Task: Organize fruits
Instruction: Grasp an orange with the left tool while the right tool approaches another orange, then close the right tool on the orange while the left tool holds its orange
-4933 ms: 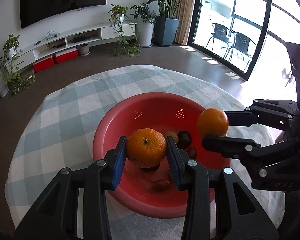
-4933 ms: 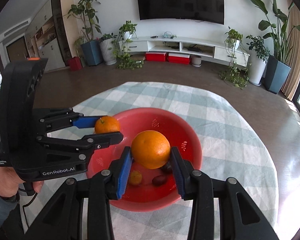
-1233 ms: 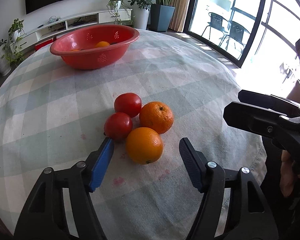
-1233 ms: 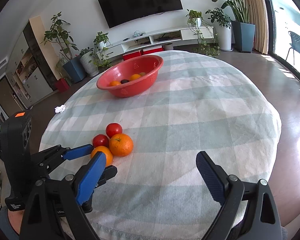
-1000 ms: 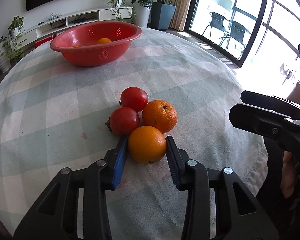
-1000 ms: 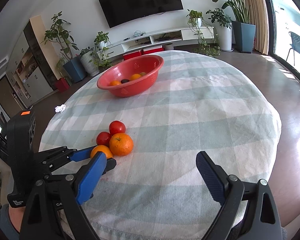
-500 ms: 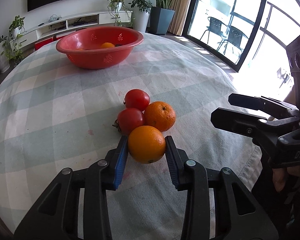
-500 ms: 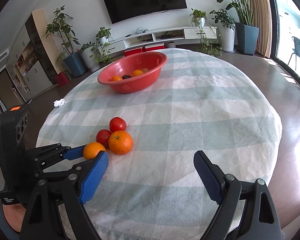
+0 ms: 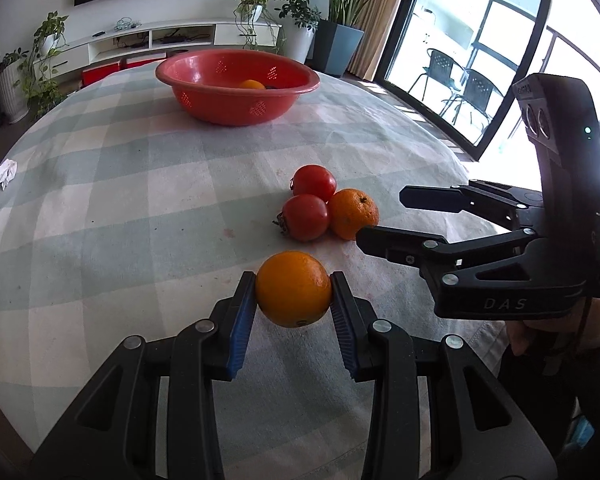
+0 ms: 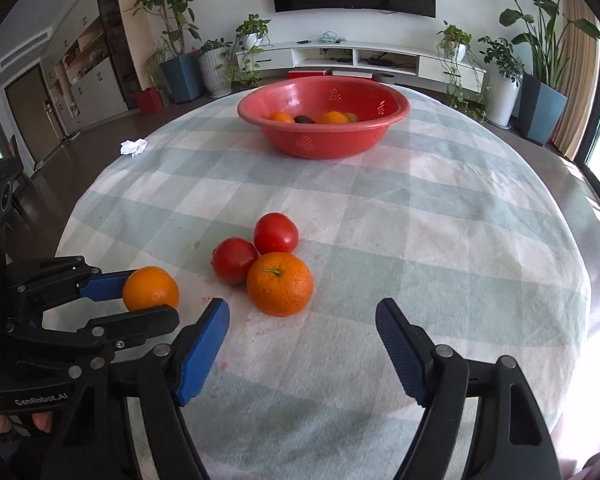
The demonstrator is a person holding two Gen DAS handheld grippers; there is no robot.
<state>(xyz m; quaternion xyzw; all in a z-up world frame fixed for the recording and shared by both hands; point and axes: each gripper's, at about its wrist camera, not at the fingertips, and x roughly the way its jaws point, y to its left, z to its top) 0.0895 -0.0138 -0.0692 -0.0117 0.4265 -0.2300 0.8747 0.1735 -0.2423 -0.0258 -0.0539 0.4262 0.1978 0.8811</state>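
Observation:
My left gripper [image 9: 293, 291] is shut on a smooth orange [image 9: 293, 289] and holds it a little above the checked cloth; it also shows in the right wrist view [image 10: 151, 289]. Another orange [image 10: 280, 283] with a green stem lies on the cloth touching two red tomatoes [image 10: 235, 260] [image 10: 276, 233]. My right gripper [image 10: 302, 322] is open and empty, just in front of that orange. It shows from the side in the left wrist view [image 9: 392, 218]. The red bowl [image 10: 324, 136] at the far side holds several small fruits.
A round table carries a green-and-white checked cloth [image 10: 420, 216]. A crumpled white tissue [image 10: 134, 147] lies near its far left edge. Beyond the table are a TV shelf, potted plants and a glass balcony door on the right.
My left gripper closed on the nearest orange and lifted it back, away from the other orange and tomatoes. My right gripper, still open, moved left toward the remaining orange.

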